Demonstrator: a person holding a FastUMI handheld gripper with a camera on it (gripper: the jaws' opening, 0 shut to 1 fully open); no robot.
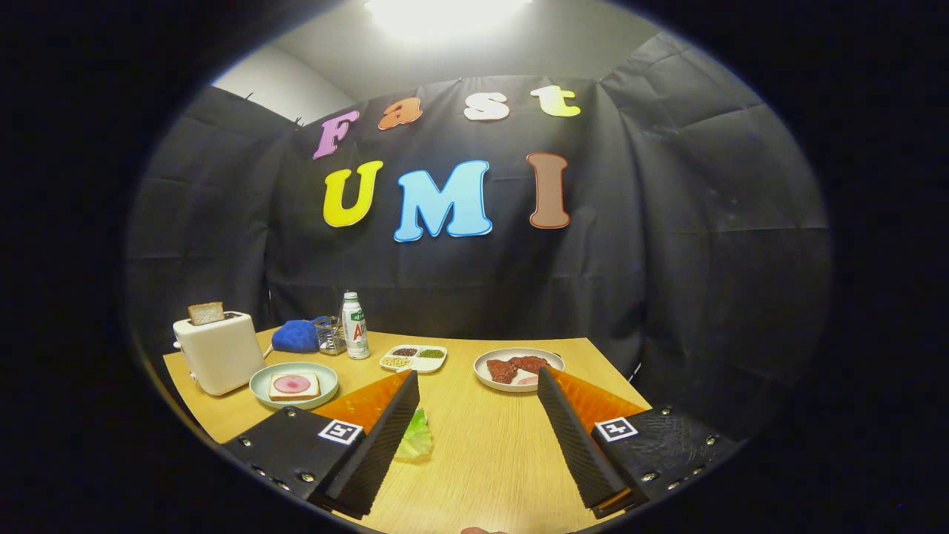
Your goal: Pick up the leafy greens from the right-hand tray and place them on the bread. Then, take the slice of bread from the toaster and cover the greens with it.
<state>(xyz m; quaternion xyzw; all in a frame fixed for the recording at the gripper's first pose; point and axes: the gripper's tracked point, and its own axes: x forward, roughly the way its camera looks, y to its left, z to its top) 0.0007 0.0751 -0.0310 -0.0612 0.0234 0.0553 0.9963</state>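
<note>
My gripper (478, 378) is open, its fingers spread wide above the wooden table (482, 445). A pale green leaf (415, 439) lies against the inner side of the left finger and is partly hidden by it; only that finger is near it. Beyond the left finger, a slice of bread with a pink round slice on top (294, 386) sits on a light green plate (259, 386). To the left of the plate stands a white toaster (219, 354) with a bread slice (205, 313) sticking up from its slot. A white plate (485, 374) holding reddish pieces lies just beyond the right finger.
A white divided dish (414, 358) of small toppings sits mid-table. A bottle (355, 326), a glass (330, 335) and a blue cloth (296, 336) stand at the back by the black cloth wall. The table's right edge runs close behind the right-hand plate.
</note>
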